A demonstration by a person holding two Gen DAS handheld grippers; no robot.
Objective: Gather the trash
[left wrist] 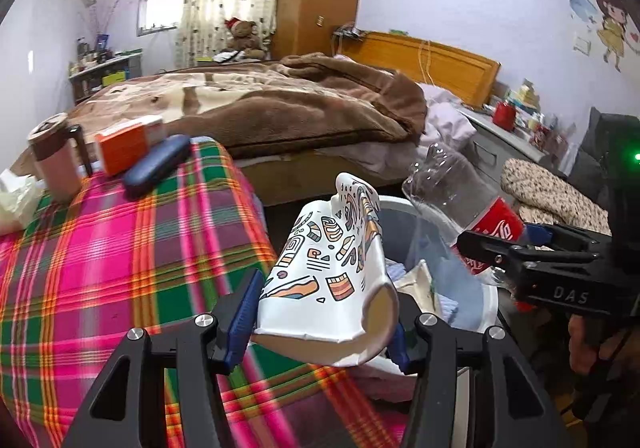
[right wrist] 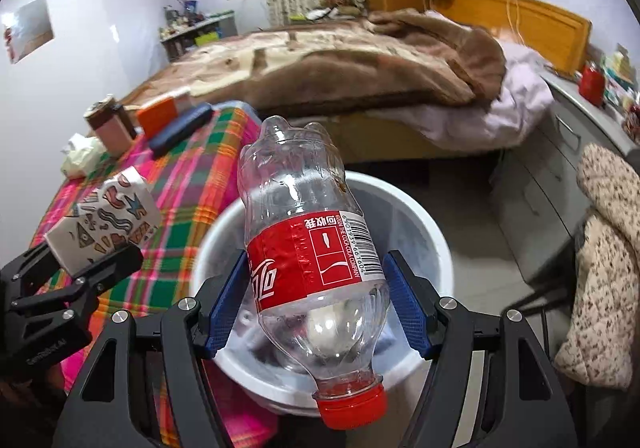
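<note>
My left gripper is shut on a crumpled paper cup with a colourful pattern, held at the edge of the plaid table beside the white trash bin. My right gripper is shut on an empty Coca-Cola bottle with a red cap, held above the bin, cap toward the camera. The bottle and right gripper also show in the left wrist view, the cup and left gripper in the right wrist view. The bin holds cloth or paper scraps.
The plaid-covered table carries a pink mug, an orange box, a dark blue case and crumpled tissue. A bed with a brown blanket lies behind. A grey cabinet and a speckled cloth stand right.
</note>
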